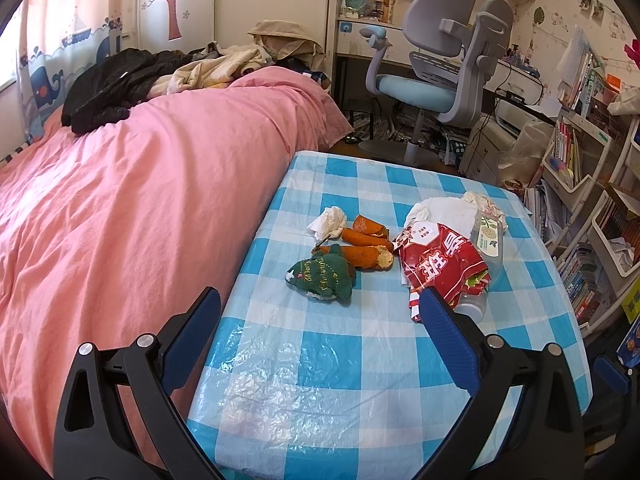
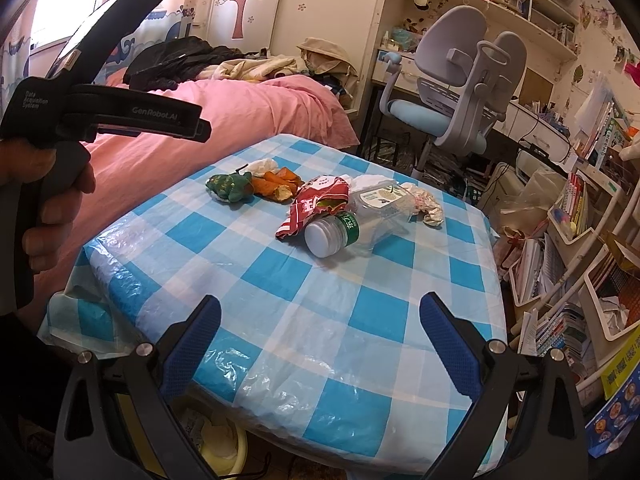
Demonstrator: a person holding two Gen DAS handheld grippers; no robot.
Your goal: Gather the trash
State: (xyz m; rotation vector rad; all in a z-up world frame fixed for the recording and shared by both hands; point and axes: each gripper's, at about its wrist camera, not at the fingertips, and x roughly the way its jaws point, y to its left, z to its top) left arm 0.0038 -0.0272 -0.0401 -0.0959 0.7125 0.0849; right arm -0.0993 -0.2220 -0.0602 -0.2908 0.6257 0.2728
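Trash lies on a table with a blue-and-white checked cloth [image 1: 360, 360] [image 2: 360, 320]. There is a red snack wrapper [image 1: 440, 260] [image 2: 316, 204], a clear plastic bottle [image 2: 352, 224] [image 1: 486, 240] on its side, orange peels [image 1: 364, 246] [image 2: 276, 184], a crumpled white tissue [image 1: 328, 220] [image 2: 262, 166], a green knitted toy [image 1: 322, 276] [image 2: 230, 186] and crumpled paper [image 1: 480, 200] [image 2: 428, 204]. My left gripper [image 1: 320, 304] is open, hovering short of the green toy. My right gripper [image 2: 320, 308] is open over bare cloth, nearer than the bottle. Neither holds anything.
A bed with a pink cover [image 1: 120, 220] [image 2: 200, 120] runs along the table's left side. A grey and blue desk chair [image 1: 440, 68] [image 2: 452, 92] stands behind. Cluttered bookshelves [image 1: 592, 220] [image 2: 580, 240] crowd the right. A pale yellow bin [image 2: 218, 444] sits under the table. A hand holds the left gripper's handle [image 2: 52, 160].
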